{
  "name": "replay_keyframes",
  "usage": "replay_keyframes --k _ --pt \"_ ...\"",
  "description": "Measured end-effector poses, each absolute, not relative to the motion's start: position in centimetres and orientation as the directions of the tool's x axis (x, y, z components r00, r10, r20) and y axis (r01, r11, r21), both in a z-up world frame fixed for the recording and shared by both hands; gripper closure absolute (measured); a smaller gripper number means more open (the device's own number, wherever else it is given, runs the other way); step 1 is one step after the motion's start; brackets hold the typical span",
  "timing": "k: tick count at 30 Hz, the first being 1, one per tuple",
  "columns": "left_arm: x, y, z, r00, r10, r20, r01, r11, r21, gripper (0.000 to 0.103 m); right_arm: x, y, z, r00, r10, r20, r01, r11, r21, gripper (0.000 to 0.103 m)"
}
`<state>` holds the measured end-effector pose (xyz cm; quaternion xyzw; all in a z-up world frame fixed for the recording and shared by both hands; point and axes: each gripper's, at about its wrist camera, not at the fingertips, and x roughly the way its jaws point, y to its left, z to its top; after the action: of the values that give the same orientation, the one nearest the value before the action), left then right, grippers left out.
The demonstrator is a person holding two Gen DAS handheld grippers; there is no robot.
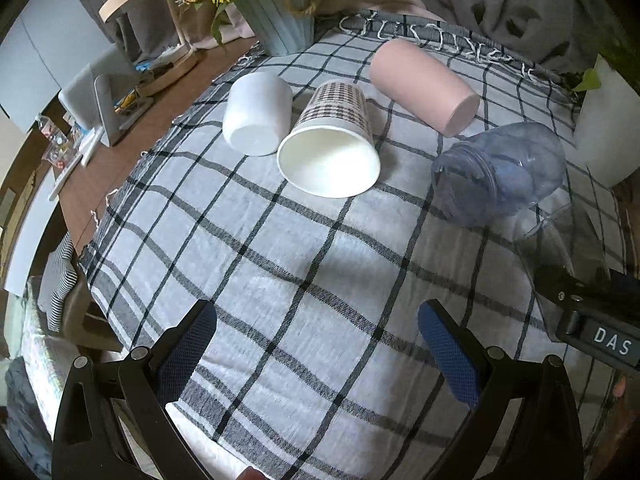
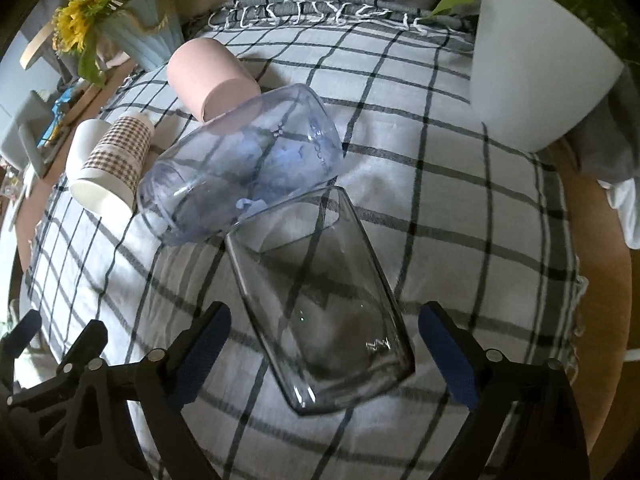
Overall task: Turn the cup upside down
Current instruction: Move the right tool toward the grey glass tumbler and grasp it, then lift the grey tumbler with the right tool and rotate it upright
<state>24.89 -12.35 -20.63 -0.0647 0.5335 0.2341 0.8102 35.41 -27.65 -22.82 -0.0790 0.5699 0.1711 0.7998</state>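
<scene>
Clear glass cup on its side, right gripper jaws spread around it

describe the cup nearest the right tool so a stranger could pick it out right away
On the checked tablecloth, five cups lie on their sides in a loose row running from the sunflower vase to the white planter. The one nearest the planter end is the clear glass tumbler, between the open fingers of the right tool. It alone is colourless; the bluish plastic cup beside it is tinted.

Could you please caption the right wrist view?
Open right gripper straddles a clear glass lying beside a bluish jar.
</scene>
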Motion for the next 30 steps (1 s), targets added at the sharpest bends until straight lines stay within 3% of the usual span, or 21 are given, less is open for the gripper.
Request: replay_keyframes --k 6,21,30 --pt "25.5 -12.3 -21.1 0.316 0.31 -0.896 -0.43 0.889 0.156 0.0 36.3 -28.0 -24.0 0.267 0.202 -0.942 -0.348 0.932 0.101 0.021" --pt "26.4 -8.6 -19.9 0.4 0.269 -0.876 -0.268 0.949 0.169 0.0 35.3 -27.0 -23.7 0.276 0.147 -0.95 -0.166 0.981 0.104 0.027" --pt "25.7 -3.5 -19.2 0.442 0.16 -0.883 -0.127 0.985 0.115 0.0 31.6 -24.0 -21.8 0.291 0.111 -0.95 -0.028 0.994 0.107 0.027"
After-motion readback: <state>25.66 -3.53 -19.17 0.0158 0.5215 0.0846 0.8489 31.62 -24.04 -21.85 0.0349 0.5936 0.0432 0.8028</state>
